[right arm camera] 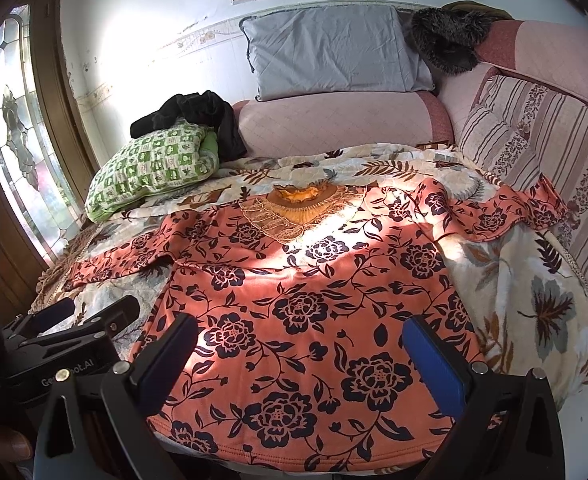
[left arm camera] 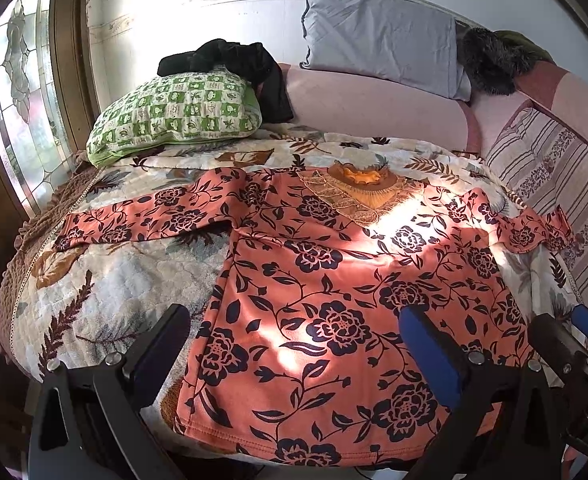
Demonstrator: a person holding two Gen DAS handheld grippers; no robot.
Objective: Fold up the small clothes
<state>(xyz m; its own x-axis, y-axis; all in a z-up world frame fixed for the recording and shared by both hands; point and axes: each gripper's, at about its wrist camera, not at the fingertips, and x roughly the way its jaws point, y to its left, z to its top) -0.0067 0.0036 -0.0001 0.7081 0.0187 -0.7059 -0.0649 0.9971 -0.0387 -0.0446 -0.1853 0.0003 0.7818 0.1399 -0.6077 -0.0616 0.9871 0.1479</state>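
Folding is not yet under way, as we are reading it: the top (left arm camera: 334,292) is lying flat and face up on the quilt (left arm camera: 106,292), hem toward us, collar (left arm camera: 358,184) pointing at the far bolster (left arm camera: 374,108), and both sleeves are stretching out to the sides. We are seeing no crease or fold in it so far, so we are judging this as the approach before the first grasp.

We are holding both tongs low over the near hem. Our left gripper (left arm camera: 294,344) is hovering with its jaws spread wide, one finger over the quilt beside the top's left edge, the blue pad (left arm camera: 430,356) over the fabric; it is pinching nothing. Our right gripper (right arm camera: 300,354) is likewise standing spread and empty, both fingers over the lower body of the top. Whether the tips are touching the cloth we cannot tell.

For the next move we are thinking of the sleeves first. The left sleeve (left arm camera: 142,216) is lying straight across the quilt, well apart from our left gripper, so we are expecting a reach forward and outward, then a pinch near the cuff and a carry inward across the chest. The right sleeve (right arm camera: 502,212) is draping toward the striped cushion (right arm camera: 542,152) with its cuff rumpled, so it is likely needing a lift clear before laying it over. The fabric is looking soft and limp, so we are expecting it to sag unless we are gripping close to an edge.
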